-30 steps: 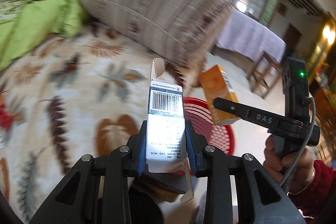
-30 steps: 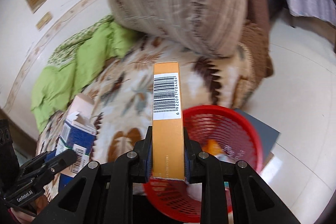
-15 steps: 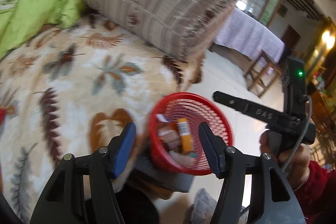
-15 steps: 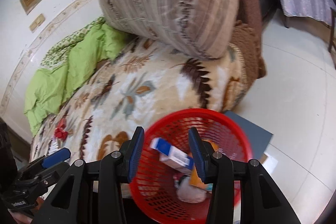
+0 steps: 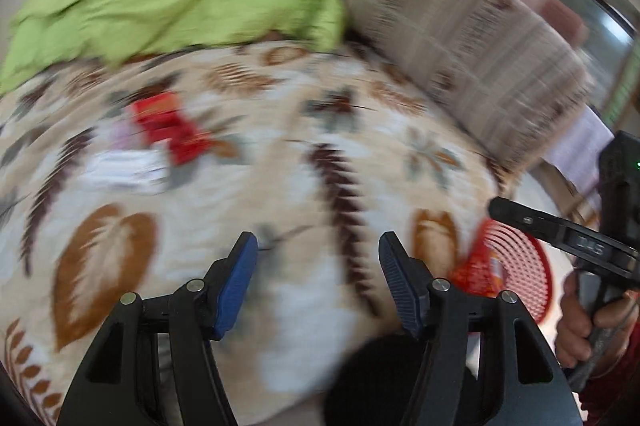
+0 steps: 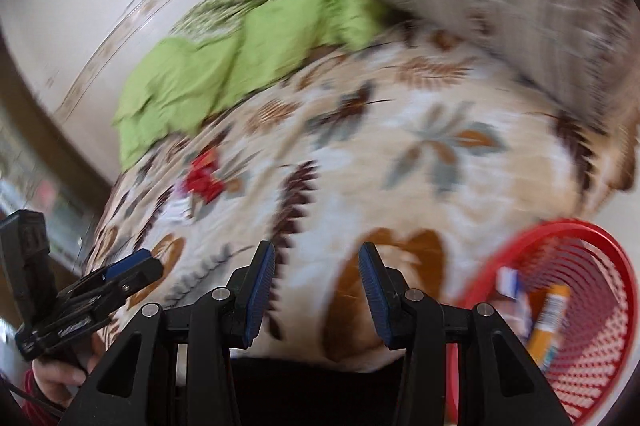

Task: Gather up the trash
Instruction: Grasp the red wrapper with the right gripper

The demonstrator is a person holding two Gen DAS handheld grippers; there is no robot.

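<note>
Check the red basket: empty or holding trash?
Holding trash. The red basket contains an orange carton and a blue-and-white box; blur hides anything else.

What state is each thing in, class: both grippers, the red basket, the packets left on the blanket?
left gripper: open, empty.
right gripper: open, empty.
red basket: upright beside the bed, boxes inside.
orange box: lying in the basket.
red packet: lying on the blanket, uncollected.
white packet: beside it, blurred.
</note>
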